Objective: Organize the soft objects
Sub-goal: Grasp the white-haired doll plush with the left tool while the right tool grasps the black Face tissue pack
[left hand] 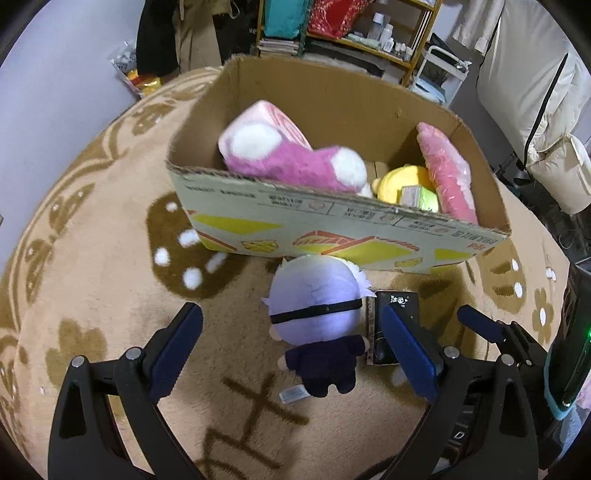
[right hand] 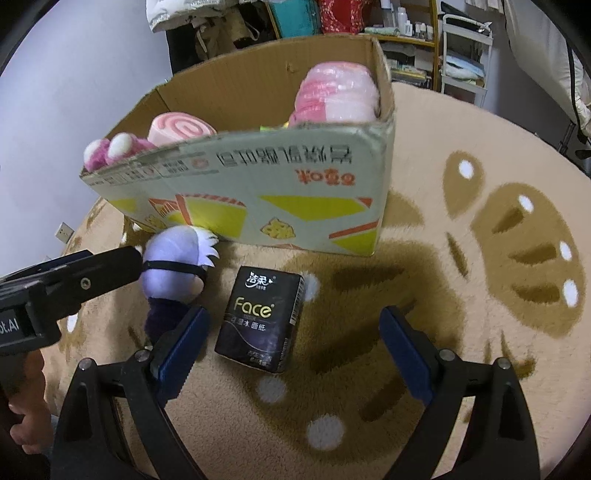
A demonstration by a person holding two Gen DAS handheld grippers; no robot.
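A small plush doll [left hand: 319,325] with a lilac head, black blindfold and dark suit lies on the rug just in front of the cardboard box [left hand: 332,225]. My left gripper [left hand: 291,354] is open, its blue-padded fingers on either side of the doll without touching it. A black tissue pack [right hand: 260,319] lies beside the doll [right hand: 171,269], partly hidden in the left wrist view. My right gripper [right hand: 291,350] is open around the pack. Inside the box [right hand: 258,184] are a pink plush [left hand: 291,158], a yellow plush [left hand: 402,182] and a pink wrapped cushion [left hand: 447,173].
A beige round rug [right hand: 461,295] with brown patterns covers the floor. Shelves [left hand: 354,33] with bottles and fabrics stand behind the box. White bedding [left hand: 535,92] is at the right. A hand [right hand: 29,406] holds the left tool at the right wrist view's lower left.
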